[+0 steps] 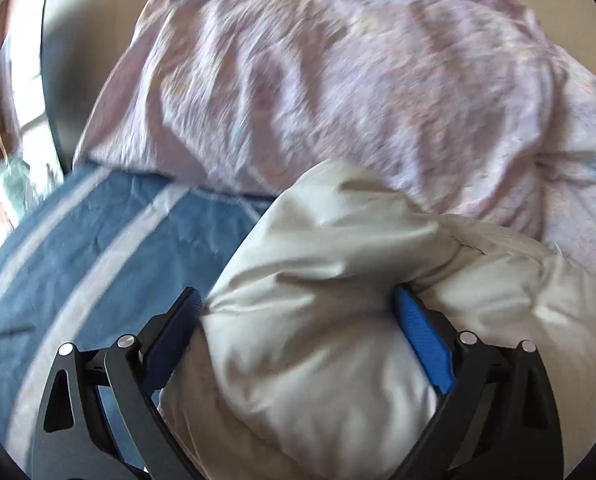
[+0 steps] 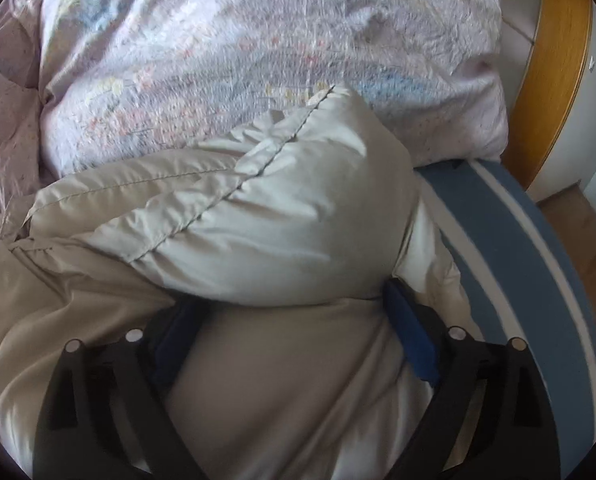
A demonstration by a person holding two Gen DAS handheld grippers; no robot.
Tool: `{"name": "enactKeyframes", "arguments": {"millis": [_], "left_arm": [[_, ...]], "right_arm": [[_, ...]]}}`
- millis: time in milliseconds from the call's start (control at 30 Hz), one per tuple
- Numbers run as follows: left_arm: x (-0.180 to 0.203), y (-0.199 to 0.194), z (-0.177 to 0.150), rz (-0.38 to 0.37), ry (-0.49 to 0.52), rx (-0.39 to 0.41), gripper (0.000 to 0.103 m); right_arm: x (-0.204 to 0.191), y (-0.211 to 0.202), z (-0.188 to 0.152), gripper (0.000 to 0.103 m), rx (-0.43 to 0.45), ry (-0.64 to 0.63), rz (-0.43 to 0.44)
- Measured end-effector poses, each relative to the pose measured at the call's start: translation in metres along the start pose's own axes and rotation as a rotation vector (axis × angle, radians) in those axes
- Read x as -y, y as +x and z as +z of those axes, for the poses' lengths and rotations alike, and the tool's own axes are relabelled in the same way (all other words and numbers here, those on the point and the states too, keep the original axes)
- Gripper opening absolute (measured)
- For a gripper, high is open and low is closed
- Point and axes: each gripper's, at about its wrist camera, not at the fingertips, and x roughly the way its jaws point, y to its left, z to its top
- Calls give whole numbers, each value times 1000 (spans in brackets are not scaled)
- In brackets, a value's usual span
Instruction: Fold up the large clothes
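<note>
A puffy off-white padded jacket [image 1: 322, 272] lies on a bed with a blue, white-striped sheet [image 1: 98, 248]. In the left wrist view my left gripper [image 1: 298, 304] has its jaws spread wide with a thick bulge of the jacket filling the gap between the blue pads [image 1: 422, 328]. In the right wrist view the same jacket [image 2: 234, 220] shows a stitched seam, and my right gripper [image 2: 290, 304] also stands wide with jacket padding bulging between and over its fingers [image 2: 410, 332]. Whether either pair squeezes the fabric is unclear.
A crumpled pink floral quilt [image 1: 338, 72] is piled behind the jacket and also fills the top of the right wrist view [image 2: 258, 48]. A wooden bed frame [image 2: 554, 64] and floor lie at the right. The bed's left edge and a window lie at the far left [image 1: 26, 128].
</note>
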Motion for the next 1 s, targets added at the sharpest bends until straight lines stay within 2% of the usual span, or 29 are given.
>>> {"name": "enactKeyframes", "arguments": {"millis": [100, 200, 233, 333, 467, 600, 767, 833, 900, 1000], "left_arm": [[-13, 10, -1, -33, -70, -31, 102], [-12, 2, -2, -26, -41, -24, 102], [-14, -4, -4, -33, -36, -14, 102], [-22, -24, -10, -75, -30, 36, 102], [-23, -12, -14, -28, -20, -7, 102], [-29, -1, -16, -26, -52, 1, 102], [-50, 17, -14, -113, -190, -70, 102], [-52, 12, -14, -111, -195, -87, 102], [-59, -7, -16, -134, -192, -81, 102], [-81, -37, -23, -242, -254, -83, 102]], "right_arm": [[5, 6, 0, 92, -5, -1, 10], [10, -1, 2, 88, -9, 1, 13], [16, -10, 2, 85, 3, 18, 35], [31, -33, -2, 85, 36, 69, 108], [30, -19, -11, 86, -34, 38, 71], [27, -1, -12, 93, -18, 26, 48], [32, 9, -12, 97, -36, 32, 63], [41, 0, -11, 95, -50, 53, 79], [58, -23, -13, 92, -27, 120, 141], [95, -55, -21, 94, 2, 273, 252]]}}
